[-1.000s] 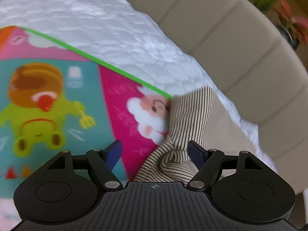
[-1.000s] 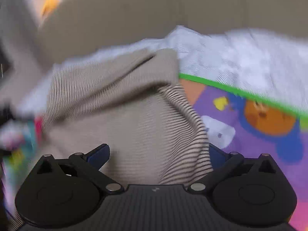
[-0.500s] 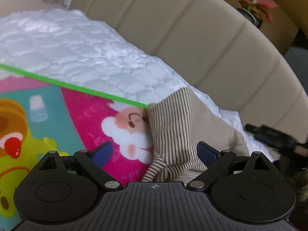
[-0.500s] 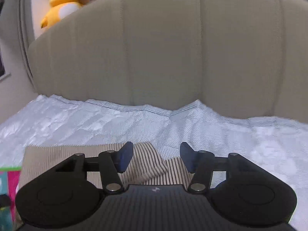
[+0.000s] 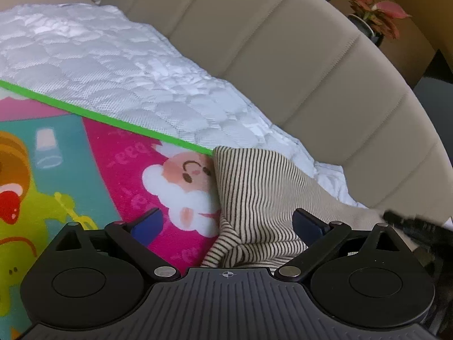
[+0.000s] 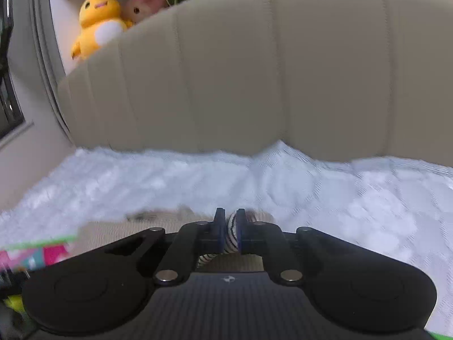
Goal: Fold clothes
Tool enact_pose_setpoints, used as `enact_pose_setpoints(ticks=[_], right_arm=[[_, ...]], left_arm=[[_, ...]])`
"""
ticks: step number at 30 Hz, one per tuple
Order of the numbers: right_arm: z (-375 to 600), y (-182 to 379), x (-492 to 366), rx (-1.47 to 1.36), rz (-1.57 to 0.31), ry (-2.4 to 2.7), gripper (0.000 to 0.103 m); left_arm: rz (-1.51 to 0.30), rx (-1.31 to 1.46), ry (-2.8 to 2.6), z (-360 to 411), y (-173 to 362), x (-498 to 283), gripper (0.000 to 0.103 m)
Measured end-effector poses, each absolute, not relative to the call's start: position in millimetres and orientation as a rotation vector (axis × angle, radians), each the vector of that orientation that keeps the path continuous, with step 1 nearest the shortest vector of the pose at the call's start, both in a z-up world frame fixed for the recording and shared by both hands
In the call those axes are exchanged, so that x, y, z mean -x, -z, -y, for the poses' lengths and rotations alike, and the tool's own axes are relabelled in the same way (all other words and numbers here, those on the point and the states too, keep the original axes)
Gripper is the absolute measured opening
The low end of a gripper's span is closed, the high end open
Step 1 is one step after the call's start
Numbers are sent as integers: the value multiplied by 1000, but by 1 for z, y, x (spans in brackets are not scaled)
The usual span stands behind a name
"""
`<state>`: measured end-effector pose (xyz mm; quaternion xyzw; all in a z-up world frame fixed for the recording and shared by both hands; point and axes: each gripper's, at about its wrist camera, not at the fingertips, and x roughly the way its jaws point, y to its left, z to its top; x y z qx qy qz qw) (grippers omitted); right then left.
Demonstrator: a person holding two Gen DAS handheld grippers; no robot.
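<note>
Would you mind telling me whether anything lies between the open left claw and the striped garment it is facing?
Nothing visible does. The left claw is open, and the striped garment lies bunched right between its fingers on the colourful play mat. The right claw is already shut on a fold of it.

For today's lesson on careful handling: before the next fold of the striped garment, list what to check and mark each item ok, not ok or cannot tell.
1. Right gripper shut on striped garment: ok.
2. Left gripper open, ready to grasp: ok.
3. Garment lies between left fingers: ok.
4. Garment spread flat: not ok, bunched near the left gripper.
5. Grip catches one layer only: cannot tell.
6. Cartoon mat clear beside garment: ok.
</note>
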<state>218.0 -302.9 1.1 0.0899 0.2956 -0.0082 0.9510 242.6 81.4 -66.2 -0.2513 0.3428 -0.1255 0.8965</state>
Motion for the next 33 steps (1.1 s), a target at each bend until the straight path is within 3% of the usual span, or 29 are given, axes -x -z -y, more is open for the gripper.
enact_pose_setpoints(ticks=[7, 9, 11, 13, 16, 20, 24, 29, 33], right_arm=[[306, 36, -216, -154, -675, 52, 12], [300, 25, -213, -138, -623, 63, 22], [291, 12, -208, -134, -546, 55, 48], [284, 5, -203, -149, -481, 22, 63], [277, 10, -200, -221, -466, -78, 75], [288, 57, -215, -327, -639, -113, 76], [293, 61, -218, -347, -637, -130, 79], [273, 66, -220, -234, -627, -148, 95], [266, 68, -225, -215, -621, -153, 97]], left_arm=[[-685, 475, 317, -64, 47, -236, 101], [-683, 425, 339, -49, 37, -237, 101], [-675, 386, 375, -32, 30, -239, 101], [-681, 370, 415, -18, 28, -244, 101], [-706, 377, 433, -3, 34, -259, 101], [-753, 398, 455, 8, 48, -278, 101], [-770, 434, 459, -2, 59, -286, 101], [-786, 505, 464, -15, 68, -294, 101], [-800, 536, 469, -21, 67, -289, 101]])
